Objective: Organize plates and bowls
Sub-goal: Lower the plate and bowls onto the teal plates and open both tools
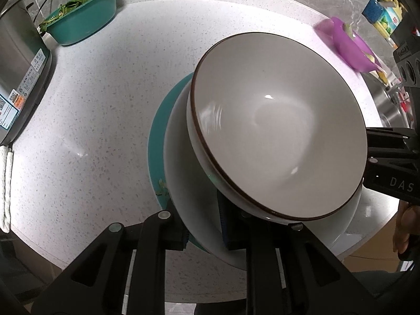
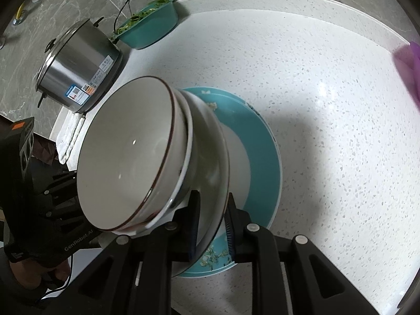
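Left gripper [image 1: 203, 229] and right gripper [image 2: 211, 220] both clamped on big white bowl's [image 2: 210, 141] rim, opposite sides. Brown-rimmed bowl [image 1: 278, 126] nested inside, teal plate [image 2: 262, 152] underneath, speckled counter [image 1: 105, 105].

Left gripper [image 1: 202, 228]: lower centre of its own wrist view, pointed steeply downward, jaws nearly closed, pads clamped on a dish rim. Right gripper [image 2: 211, 225]: lower centre of its own view, likewise angled down, pads pressed on a rim. A hand [image 2: 39, 273] grasps the left gripper's handle at lower left.
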Available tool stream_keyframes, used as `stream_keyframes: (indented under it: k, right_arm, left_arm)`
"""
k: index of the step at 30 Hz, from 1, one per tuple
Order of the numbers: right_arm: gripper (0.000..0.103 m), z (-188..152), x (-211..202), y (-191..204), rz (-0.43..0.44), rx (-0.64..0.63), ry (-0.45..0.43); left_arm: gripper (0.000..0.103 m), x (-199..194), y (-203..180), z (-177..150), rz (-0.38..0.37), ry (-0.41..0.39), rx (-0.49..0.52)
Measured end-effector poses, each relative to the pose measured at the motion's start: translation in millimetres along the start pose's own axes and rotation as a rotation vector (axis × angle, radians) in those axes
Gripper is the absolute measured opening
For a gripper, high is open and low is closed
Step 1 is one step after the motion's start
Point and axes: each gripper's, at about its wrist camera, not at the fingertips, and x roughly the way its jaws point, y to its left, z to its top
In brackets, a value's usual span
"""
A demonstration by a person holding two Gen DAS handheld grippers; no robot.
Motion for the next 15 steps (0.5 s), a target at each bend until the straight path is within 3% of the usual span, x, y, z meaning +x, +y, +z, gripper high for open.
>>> stream_keyframes:
  k: [10, 15]
  right_arm:
    - [0.022, -1, -3, 1, -0.006, -0.001, -0.018]
    - [0.030, -1, -4, 0, -0.022, 0.008, -0.024]
  left_arm:
    - [0.018, -1, 4, -7, -0.017, -0.012, -0.012]
    - [0.019, -5, 5, -11, -0.023, -0.026, -0.014]
